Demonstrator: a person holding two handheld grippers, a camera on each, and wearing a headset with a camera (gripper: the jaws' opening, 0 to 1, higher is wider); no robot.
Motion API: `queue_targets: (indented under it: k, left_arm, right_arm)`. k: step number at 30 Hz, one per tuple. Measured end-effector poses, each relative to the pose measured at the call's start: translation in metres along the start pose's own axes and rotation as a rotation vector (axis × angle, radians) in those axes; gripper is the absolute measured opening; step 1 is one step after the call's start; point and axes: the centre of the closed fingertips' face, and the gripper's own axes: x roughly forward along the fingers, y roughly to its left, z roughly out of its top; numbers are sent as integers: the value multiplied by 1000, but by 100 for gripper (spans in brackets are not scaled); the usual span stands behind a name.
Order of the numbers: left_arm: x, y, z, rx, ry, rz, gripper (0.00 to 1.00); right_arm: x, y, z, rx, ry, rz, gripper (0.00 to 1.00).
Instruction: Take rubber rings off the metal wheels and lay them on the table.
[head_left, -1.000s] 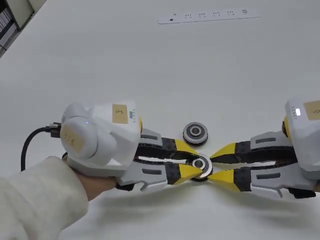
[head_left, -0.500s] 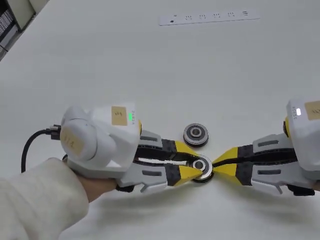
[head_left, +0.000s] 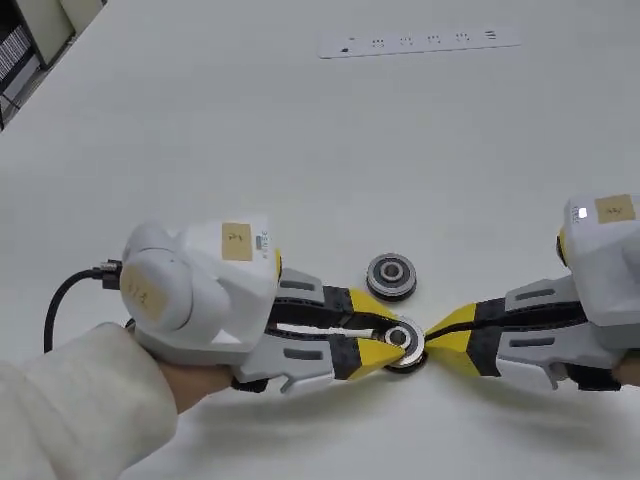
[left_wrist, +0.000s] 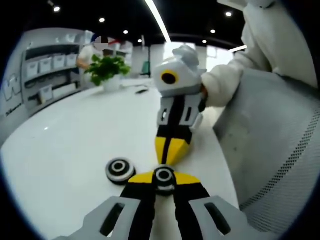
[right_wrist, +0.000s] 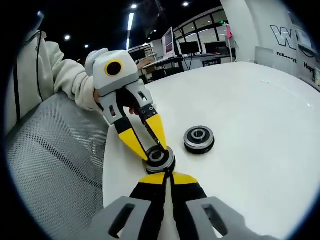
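A metal wheel (head_left: 401, 337) with a black rubber ring sits at the table's near middle. My left gripper (head_left: 396, 338) comes in from the left and is shut on this wheel (left_wrist: 164, 176), one yellow tip on each side. From the right, my right gripper (head_left: 430, 340) has its jaws pressed together, pinching the black ring at the wheel's rim (right_wrist: 159, 159). In the right gripper view my right gripper (right_wrist: 167, 175) meets the wheel's near edge. A second wheel (head_left: 391, 275) with its ring on lies flat just behind, also seen as the second wheel (right_wrist: 199, 139).
A white power strip (head_left: 420, 40) lies at the far side of the white table (head_left: 300, 150). A black cable (head_left: 60, 290) trails from the left gripper. A grey mesh seat (right_wrist: 55, 150) is close to the table's near edge.
The right gripper's jaws, open around the wheel a second ago, have closed at its rim. The left gripper keeps its hold; both wheels stay put.
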Motion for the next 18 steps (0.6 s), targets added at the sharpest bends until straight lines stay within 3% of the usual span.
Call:
queue_targets:
  k: [2,4,8,15,18]
  left_arm:
    - [0,0,0,1,0,1,14]
    - [0,0,0,5,1,1,14]
    - [0,-1,0,15,0,0,14]
    - [0,-2,0,25,-5,-2,14]
    - [0,-2,0,26,-9,-3,14]
  right_arm:
    - [1,1,0,-16,8,-7,1]
    - [0,-1,0,14,13,-29,0]
    - [-1,-2,0,96,-12,-26,0]
    - [-9,-3,3,337,-134,27,0]
    - [-10,-2,5,391,-158,44,0]
